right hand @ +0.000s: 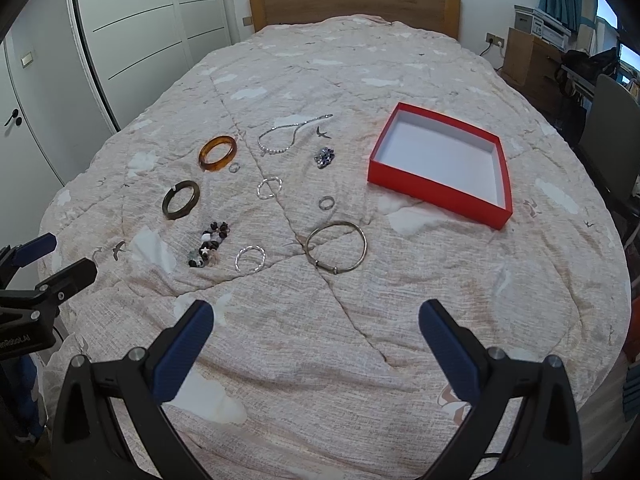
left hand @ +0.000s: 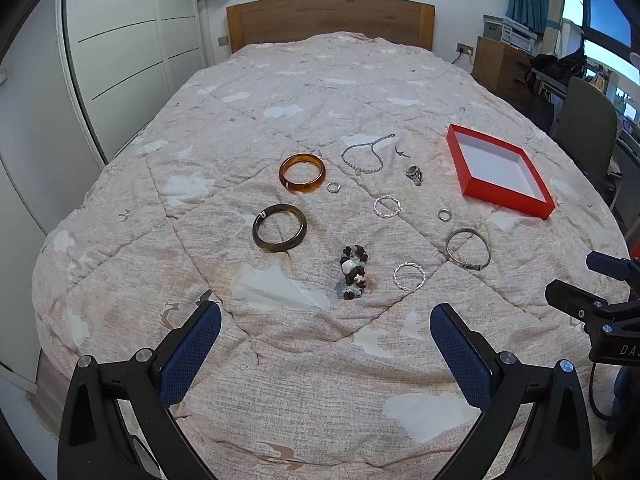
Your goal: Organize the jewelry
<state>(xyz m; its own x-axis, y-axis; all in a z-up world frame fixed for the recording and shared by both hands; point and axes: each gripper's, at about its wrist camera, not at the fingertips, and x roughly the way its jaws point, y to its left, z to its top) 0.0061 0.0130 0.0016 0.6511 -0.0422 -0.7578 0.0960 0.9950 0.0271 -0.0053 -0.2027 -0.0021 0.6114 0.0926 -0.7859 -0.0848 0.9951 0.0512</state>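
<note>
I stand at the foot of a bed (left hand: 320,360) covered in a pale pink quilt printed with white clouds and small birds, a wooden headboard (right hand: 354,2) at the far end and white wardrobe doors (left hand: 132,52) along the left wall.

The jewelry lies scattered across the middle of the quilt. An amber bangle (left hand: 302,173) sits just beyond a dark olive bangle (left hand: 279,228), the two apart. A small silver ring (left hand: 333,187) lies just beside the amber one. Farther back, a beaded silver chain (left hand: 366,156) curls in a loop, with a dark clustered ring (left hand: 414,174) to its right. Nearer me are a twisted silver hoop (left hand: 387,205), a second twisted hoop (left hand: 408,276), a plain ring (left hand: 444,215) and a thin metal bangle (right hand: 336,249). A heap of dark and white beads (left hand: 354,272) lies closest to my left side.

To the right of all this stands an open red box (right hand: 424,184) with a white inside, nothing in it, well apart from the pieces.

My left hand-held gripper (left hand: 325,322) hovers low above the near part of the quilt, pointing forward toward the beads, its blue-padded fingers (left hand: 192,356) spread wide and holding nothing. My right hand-held gripper (right hand: 316,320) hangs at the same level beside it, aimed toward the thin metal bangle, its fingers (right hand: 450,352) likewise spread wide and empty. Each one shows at the edge of the other's view, so they sit side by side, near each other but apart.
</note>
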